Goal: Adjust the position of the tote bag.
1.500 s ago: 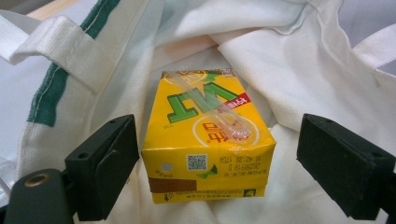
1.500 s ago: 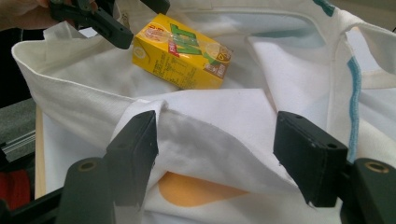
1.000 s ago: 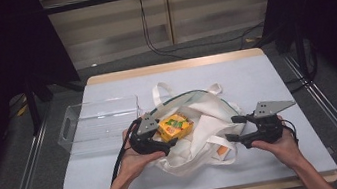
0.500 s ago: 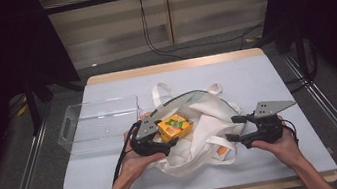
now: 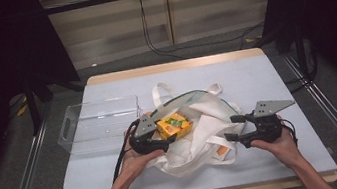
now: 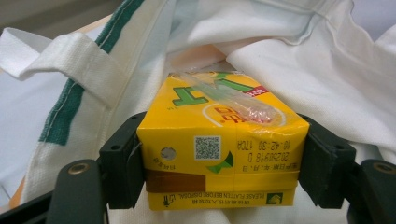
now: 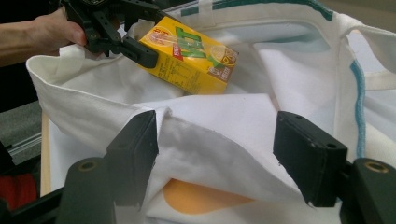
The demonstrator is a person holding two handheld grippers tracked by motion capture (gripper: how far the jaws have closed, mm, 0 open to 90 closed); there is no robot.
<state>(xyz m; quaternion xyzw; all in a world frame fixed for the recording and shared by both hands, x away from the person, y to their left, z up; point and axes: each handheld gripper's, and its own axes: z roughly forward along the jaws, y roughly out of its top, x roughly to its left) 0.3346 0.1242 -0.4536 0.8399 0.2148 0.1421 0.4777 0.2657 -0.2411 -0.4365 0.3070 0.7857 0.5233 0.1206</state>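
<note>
The left gripper [image 6: 219,154] has just been closing its jaws, and both pads now sit against the sides of the yellow drink carton [image 6: 219,149], which rests in the mouth of the white bag [image 5: 202,130]. The right gripper [image 7: 219,158] stands wide over the bag's near edge, pinching nothing. Judged progress: carton gripped, not yet lifted out. The clear tray [image 5: 100,122] left of the bag likely receives it.

The lower part of the yellow juice carton [image 5: 173,125] sat hidden inside the white tote bag [image 5: 203,135] in the high view. In the left gripper view, the carton's [image 6: 219,154] bottom edge was cut off at 6 o'clock. An orange shape [image 7: 201,196] under the bag's fold at 6 o'clock was partly covered and could not be identified. Carton print was too small to read.
</note>
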